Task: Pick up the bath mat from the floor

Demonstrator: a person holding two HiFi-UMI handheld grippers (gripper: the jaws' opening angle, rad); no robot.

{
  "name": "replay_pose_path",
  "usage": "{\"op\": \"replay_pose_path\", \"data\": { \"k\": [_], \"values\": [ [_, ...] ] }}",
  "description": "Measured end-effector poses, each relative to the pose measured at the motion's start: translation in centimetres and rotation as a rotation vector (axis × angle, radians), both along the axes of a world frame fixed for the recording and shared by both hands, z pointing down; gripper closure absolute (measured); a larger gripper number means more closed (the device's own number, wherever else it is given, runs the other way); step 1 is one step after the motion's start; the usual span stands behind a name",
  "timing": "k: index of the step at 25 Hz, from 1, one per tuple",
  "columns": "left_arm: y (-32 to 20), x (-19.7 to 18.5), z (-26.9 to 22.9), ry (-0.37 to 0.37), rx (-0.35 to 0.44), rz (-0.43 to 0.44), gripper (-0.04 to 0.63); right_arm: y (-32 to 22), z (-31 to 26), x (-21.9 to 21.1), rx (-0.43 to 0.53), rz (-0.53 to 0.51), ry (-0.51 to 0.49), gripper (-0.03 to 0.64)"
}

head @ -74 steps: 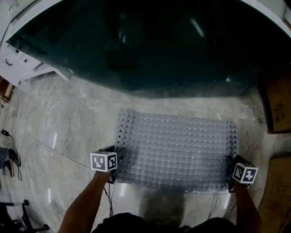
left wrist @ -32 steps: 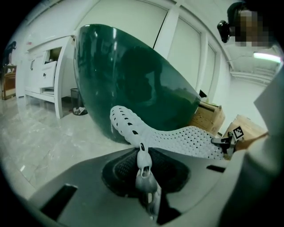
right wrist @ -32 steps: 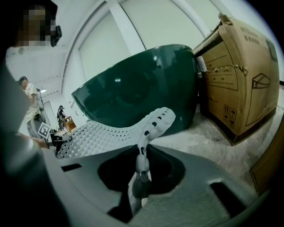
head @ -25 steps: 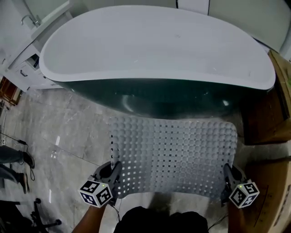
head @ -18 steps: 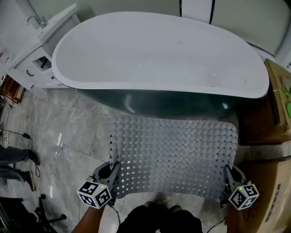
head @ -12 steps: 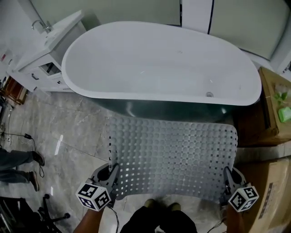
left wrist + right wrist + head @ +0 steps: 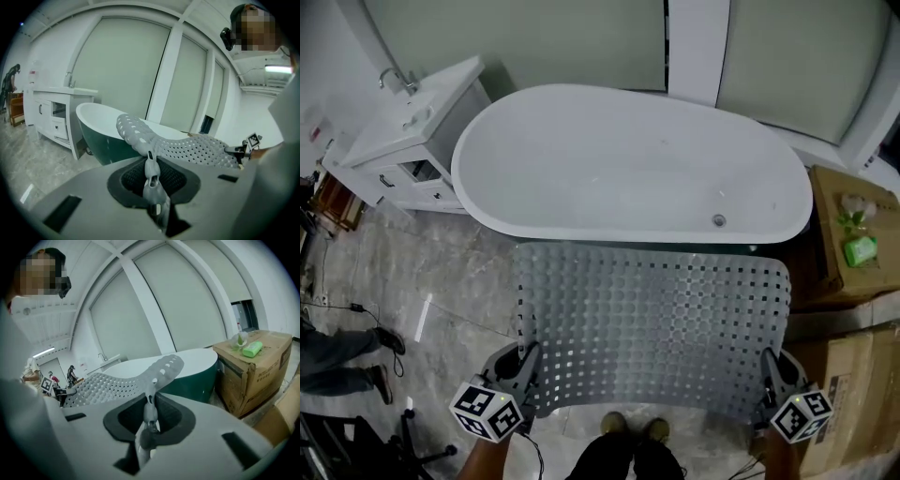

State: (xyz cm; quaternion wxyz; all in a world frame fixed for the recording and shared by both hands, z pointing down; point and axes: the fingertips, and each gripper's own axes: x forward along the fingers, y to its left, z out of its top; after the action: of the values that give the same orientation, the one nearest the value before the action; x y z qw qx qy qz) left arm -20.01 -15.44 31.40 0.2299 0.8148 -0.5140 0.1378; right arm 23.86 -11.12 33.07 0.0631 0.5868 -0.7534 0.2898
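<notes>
The grey, perforated rubber bath mat is off the pale marble floor, stretched out between the two grippers in front of the person. Its near edge lies at the grippers. Its far edge reaches toward the white oval bathtub with the dark green outside and, in the head view, overlaps the tub's near rim.

The left gripper has its jaws drawn narrow on the mat's near-left corner, and its own view shows a thin fold of the mat pinched between the pads. The right gripper pinches the near-right corner in the same way, jaws almost together with only the sheet between them.

The mat looks soft and floppy rather than stiff. In the gripper views the free far corners curl over, and the near edge bows a little between the two grips. With so many holes it is probably light, so weight should not be the trouble. The likelier risk is the thin, possibly slick edge sliding out of a shallow pinch.

Holding the two near corners well apart is a sensible way to carry it, since that leaves the sheet spread out and not folded on itself. A grip set further in from the edge would be safer than one at the very rim.

A white vanity cabinet stands at the far left, and brown cardboard boxes stand at the right.
</notes>
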Motion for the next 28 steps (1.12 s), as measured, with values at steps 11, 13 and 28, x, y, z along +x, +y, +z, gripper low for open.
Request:
{"op": "replay_pose_path", "data": {
  "k": [11, 13, 28],
  "values": [
    [1.1, -0.2, -11.0, 0.030, 0.093, -0.007, 0.540, 0.9, -11.3, 0.2, 0.097, -0.002, -0.027, 0.565],
    [1.9, -0.4, -12.4, 0.039, 0.111, -0.002, 0.540, 1.5, -13.0, -0.1, 0.109, -0.011, -0.039, 0.565],
    [6.2, -2.0, -23.7, 0.063, 0.246, -0.004, 0.541, 5.6, -25.0, -0.5, 0.265, -0.043, -0.099, 0.566]
  ]
}}
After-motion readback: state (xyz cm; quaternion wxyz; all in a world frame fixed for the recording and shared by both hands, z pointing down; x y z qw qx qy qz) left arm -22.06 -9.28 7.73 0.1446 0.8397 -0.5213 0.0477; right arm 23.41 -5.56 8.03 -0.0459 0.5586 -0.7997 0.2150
